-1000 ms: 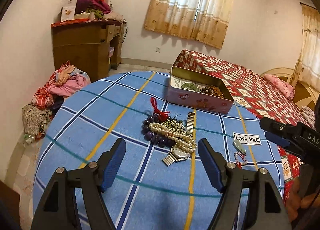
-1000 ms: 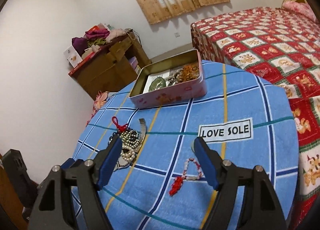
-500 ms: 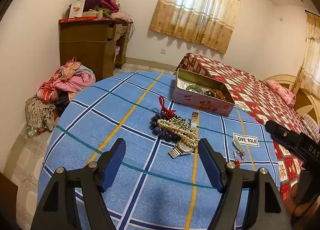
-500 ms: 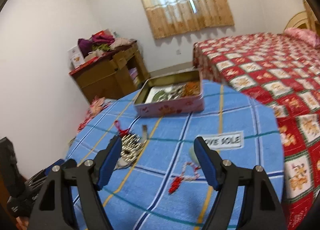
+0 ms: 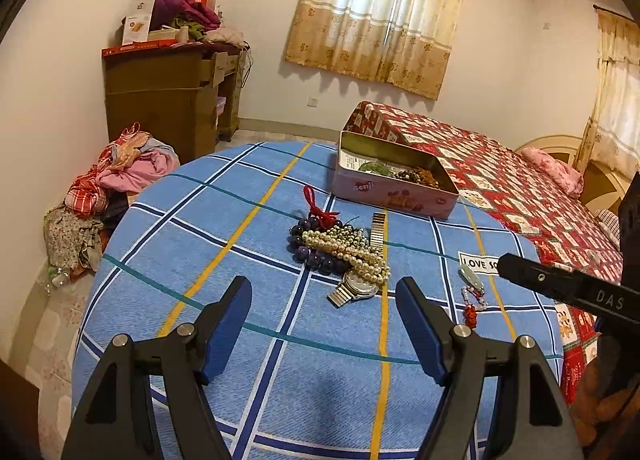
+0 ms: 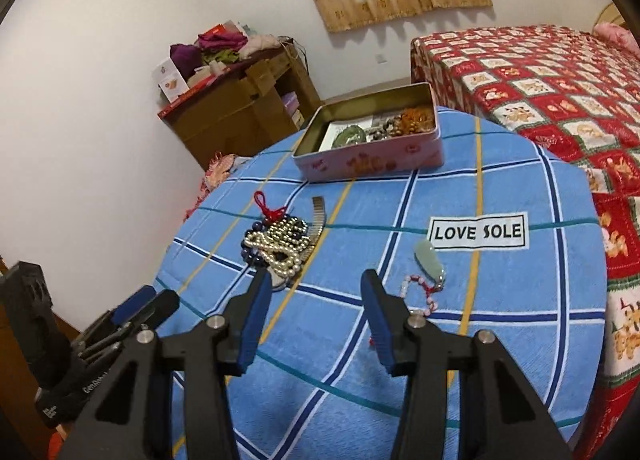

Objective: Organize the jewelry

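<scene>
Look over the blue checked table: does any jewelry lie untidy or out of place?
Yes. A cream pearl strand, dark purple beads and a silver metal-band watch lie tangled in one heap, outside the open pink rectangular tin. A pale green pendant lies loose nearby.

White-walled bedroom: curtained window (image 5: pixel 380 15), brown cabinet (image 5: pixel 168 99), bed (image 5: pixel 500 179) under a red patterned cover

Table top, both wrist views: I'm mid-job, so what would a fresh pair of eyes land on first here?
First the tangled heap of pearl strand, dark beads and metal watch in the middle of the blue checked cloth. Behind it, at the far edge, stands the open pink tin already holding beads and a green bangle. Nearer the right gripper, beside the LOVE SOLE label, lies a pale green pendant on a pink bead cord.
</scene>
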Demonstrator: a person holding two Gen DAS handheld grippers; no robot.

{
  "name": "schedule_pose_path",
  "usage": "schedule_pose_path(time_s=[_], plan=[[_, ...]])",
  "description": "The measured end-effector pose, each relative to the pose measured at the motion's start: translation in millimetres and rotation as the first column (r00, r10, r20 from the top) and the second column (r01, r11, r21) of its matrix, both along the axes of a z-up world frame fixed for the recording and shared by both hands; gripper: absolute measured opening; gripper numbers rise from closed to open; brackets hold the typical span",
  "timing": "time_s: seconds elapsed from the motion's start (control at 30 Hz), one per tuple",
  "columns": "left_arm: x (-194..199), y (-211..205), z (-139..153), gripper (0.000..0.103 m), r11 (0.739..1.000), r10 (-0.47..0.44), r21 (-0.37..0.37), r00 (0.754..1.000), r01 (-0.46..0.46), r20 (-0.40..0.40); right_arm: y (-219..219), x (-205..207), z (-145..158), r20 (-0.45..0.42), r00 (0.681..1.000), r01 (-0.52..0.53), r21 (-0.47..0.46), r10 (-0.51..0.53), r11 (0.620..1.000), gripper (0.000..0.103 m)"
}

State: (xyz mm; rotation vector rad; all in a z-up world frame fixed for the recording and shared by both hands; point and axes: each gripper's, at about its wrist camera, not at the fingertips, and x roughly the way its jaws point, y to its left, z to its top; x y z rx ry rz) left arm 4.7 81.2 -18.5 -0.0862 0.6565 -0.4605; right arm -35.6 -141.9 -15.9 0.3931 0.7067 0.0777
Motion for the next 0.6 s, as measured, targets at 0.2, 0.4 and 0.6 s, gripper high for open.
schedule_pose_path(time_s=[0.2, 0.4, 0.6], plan=[[5.5, 11.3, 1.2, 0.074, 0.999, 0.039, -0.028, 0.999, -0.04, -0.002, 6.2, 3.1, 2.4, 0.008, 1.0, -0.018, -0.005, 0.018, 1.0, 0.05], [8.8, 19.4, -2.4, 0.074, 0.998, 0.066, 0.004, 0.998, -0.066, -0.002, 16.3, 9.2, -4.2, -0.015, 0.998, -0.066, 0.005, 0.067, 0.998, 0.042], [11.8, 20.9, -5.6, 0.074, 0.996, 0.084, 0.023, 0.996, -0.083, -0.011, 24.2, 14.7, -10.5, -0.034, 0.996, -0.088, 0.001, 0.088, 0.996, 0.041]])
